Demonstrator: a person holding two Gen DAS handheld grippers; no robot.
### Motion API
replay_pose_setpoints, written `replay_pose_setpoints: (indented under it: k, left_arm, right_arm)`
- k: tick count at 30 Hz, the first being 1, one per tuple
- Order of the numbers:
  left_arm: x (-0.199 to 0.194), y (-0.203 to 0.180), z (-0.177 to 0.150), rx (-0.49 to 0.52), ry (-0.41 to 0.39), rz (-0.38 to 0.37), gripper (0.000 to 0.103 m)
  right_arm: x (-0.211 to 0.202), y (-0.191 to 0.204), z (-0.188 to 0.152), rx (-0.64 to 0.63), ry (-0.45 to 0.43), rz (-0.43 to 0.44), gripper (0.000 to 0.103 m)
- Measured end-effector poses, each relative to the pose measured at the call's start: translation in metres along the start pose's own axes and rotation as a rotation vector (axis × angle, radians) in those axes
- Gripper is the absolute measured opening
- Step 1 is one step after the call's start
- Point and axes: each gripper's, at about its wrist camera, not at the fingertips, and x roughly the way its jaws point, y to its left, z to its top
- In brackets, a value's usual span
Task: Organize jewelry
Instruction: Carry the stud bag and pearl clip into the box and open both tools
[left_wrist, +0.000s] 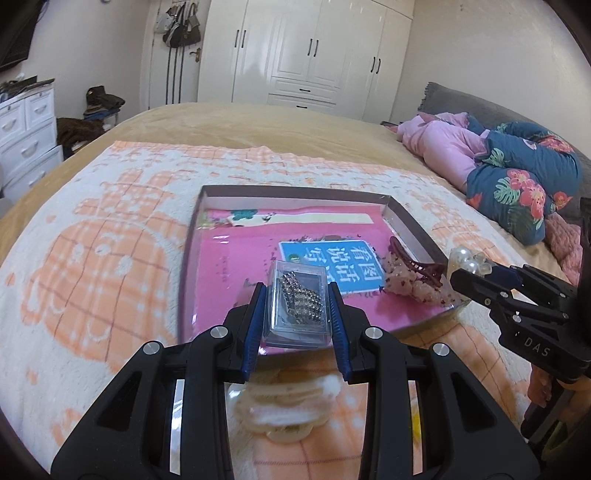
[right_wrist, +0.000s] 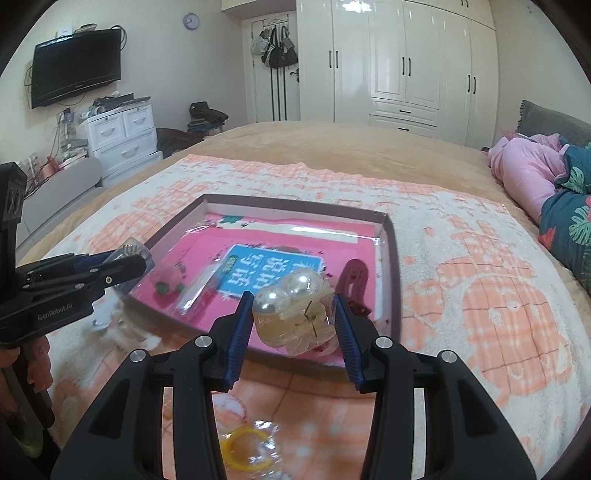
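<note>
We see the left gripper (left_wrist: 297, 295) clamped on a clear box of rhinestone jewelry (left_wrist: 298, 308) above the shallow tray's (left_wrist: 295, 192) near edge. The right gripper (right_wrist: 293, 317) grips a clear packet with two pearls (right_wrist: 295, 314) over the same tray.

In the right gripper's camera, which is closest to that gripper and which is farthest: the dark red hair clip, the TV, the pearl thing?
1. Pearl clip, held between the right gripper fingers.
2. Dark red hair clip, in the tray just beyond, to the right.
3. TV, on the far wall, upper left.

Clear rhinestone box (left_wrist: 295, 306), pearl hair clip (right_wrist: 295, 314), held above shallow tray (left_wrist: 295, 192)
</note>
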Motion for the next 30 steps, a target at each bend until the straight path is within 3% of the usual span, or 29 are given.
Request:
replay_pose_setpoints:
  k: [16,30]
  left_arm:
    - [0.055,-0.043,0.007,0.072,0.076,-0.083,0.025]
    - [0.076,-0.048,0.002,0.087,0.13,-0.109,0.025]
  right_arm:
    - [0.025,-0.049,0.007,0.082,0.034,-0.086,0.04]
    - [0.061,-0.06,0.014,0.09,0.084,-0.085,0.04]
